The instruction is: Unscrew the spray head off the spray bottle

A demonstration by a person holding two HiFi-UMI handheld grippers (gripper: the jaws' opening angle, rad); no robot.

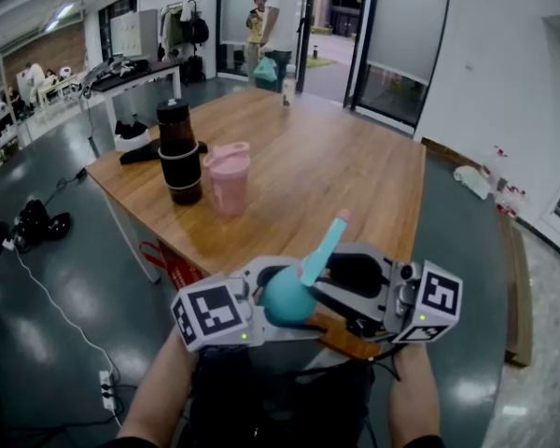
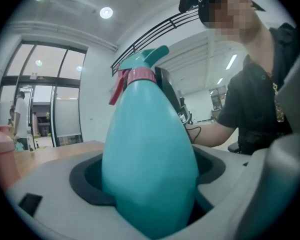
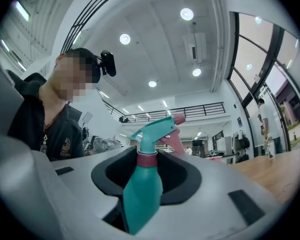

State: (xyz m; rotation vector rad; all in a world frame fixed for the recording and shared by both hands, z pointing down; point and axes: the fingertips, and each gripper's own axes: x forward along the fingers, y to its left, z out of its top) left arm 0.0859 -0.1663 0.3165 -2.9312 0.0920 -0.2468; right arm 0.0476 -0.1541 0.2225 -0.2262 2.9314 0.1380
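A teal spray bottle (image 1: 287, 297) with a pink collar and a pink-tipped spray head (image 1: 323, 247) is held in the air over the near edge of the table, its head pointing up and away. My left gripper (image 1: 261, 299) is shut on the bottle's fat body (image 2: 149, 159), which fills the gap between its jaws. My right gripper (image 1: 347, 286) comes in from the right. Its jaws are closed on the bottle's narrower upper part (image 3: 140, 189), just below the pink collar (image 3: 146, 159). The spray head (image 3: 155, 129) stands beyond the pads.
On the wooden table (image 1: 355, 166) stand a dark tall bottle (image 1: 179, 152) and a pink shaker cup (image 1: 229, 177), with black items (image 1: 149, 149) at its left end. Two people (image 1: 278, 17) stand by the far doorway. Cables lie on the floor at the left.
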